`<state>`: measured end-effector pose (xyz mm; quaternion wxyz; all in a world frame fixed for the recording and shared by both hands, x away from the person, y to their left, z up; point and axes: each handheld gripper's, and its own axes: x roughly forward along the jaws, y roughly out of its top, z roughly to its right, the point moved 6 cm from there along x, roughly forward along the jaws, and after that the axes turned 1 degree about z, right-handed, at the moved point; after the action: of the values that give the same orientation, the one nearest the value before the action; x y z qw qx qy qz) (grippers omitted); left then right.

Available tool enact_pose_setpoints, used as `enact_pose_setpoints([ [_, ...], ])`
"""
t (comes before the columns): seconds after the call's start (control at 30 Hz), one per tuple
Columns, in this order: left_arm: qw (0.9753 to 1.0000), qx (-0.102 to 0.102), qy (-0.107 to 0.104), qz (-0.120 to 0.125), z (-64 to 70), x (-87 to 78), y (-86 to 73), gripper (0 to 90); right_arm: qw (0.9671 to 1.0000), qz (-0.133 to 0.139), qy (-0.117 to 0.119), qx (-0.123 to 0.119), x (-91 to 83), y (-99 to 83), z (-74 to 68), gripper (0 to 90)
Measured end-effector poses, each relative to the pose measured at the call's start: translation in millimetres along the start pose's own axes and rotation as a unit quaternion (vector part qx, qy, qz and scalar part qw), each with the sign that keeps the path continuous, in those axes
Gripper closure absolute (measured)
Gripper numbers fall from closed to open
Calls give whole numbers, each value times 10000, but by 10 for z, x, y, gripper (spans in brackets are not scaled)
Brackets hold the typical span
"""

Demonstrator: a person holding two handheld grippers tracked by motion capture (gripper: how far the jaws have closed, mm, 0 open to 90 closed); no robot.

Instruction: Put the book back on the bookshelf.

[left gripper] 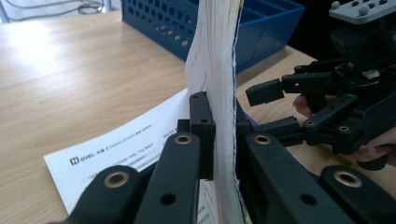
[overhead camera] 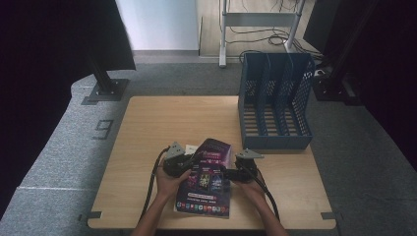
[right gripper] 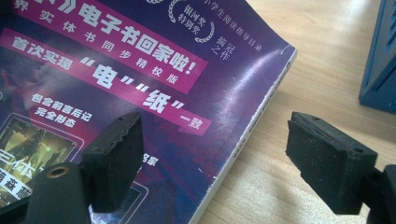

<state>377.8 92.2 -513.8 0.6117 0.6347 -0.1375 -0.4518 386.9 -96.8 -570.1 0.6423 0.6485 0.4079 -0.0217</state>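
A purple book [overhead camera: 209,177] with Chinese print on its cover is tilted up off the wooden table [overhead camera: 167,118] near the front edge. My left gripper [overhead camera: 184,164] is shut on the book's left edge. In the left gripper view the book's pages [left gripper: 215,70] stand edge-on, pinched between the jaws of the left gripper [left gripper: 219,121]. My right gripper [overhead camera: 228,173] is open at the book's right side. In its own view the right gripper [right gripper: 215,149] straddles the edge of the book's cover [right gripper: 140,70], one pad over the cover, the other over bare wood.
A blue file holder [overhead camera: 275,98] with several slots stands at the table's back right, and its wall [right gripper: 380,60] is close to my right gripper. A white printed sheet [left gripper: 121,149] lies flat under the book's left side. The open right gripper [left gripper: 275,107] shows beyond the pages.
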Motion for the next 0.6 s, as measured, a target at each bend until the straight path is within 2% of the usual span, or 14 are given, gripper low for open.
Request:
enact_pose_setpoints([
  [0.23,9998,132,-41,114,76,-53,72,866,9998,160,106,-8,-86,80,-45,184],
  [0.6,9991,301,-151,252,196,-128,158,867,9997,177,185,5,-90,93,-48,179],
])
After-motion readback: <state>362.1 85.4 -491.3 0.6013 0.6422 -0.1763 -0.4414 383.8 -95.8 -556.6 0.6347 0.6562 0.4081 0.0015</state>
